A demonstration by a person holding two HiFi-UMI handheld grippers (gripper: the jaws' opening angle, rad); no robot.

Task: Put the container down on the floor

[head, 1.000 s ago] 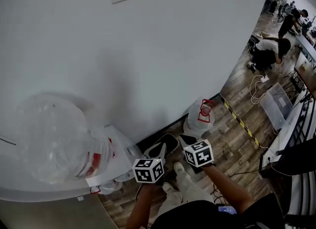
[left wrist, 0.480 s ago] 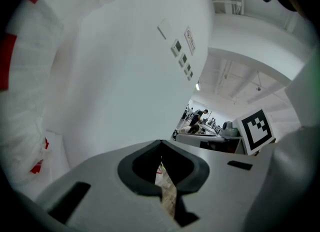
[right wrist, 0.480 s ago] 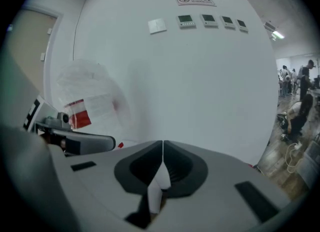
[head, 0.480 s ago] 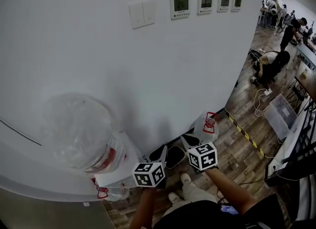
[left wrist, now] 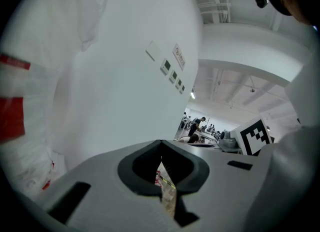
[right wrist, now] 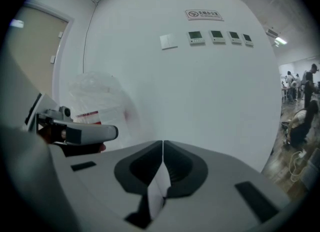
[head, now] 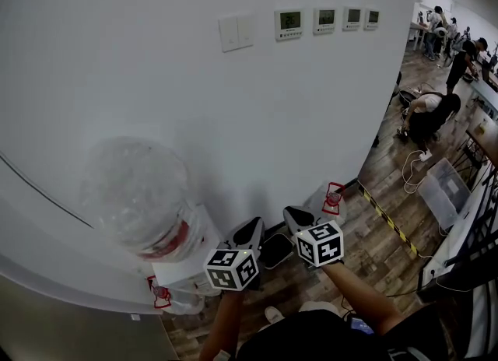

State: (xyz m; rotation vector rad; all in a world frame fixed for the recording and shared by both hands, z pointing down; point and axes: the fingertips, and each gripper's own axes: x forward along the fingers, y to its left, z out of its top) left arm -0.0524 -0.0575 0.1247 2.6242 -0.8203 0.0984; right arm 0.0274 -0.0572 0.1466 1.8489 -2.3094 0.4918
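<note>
The container, a clear jug, stands on the floor by the wall, just past the right gripper, whose fingers, like the left gripper's, are closed on nothing; it likely handles light, stiff and slippery, and is best taken at the neck.

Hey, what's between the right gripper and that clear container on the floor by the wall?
Nothing stands there: the head view shows only bare wooden floor between the right gripper and the clear container, with the wall just behind.
</note>
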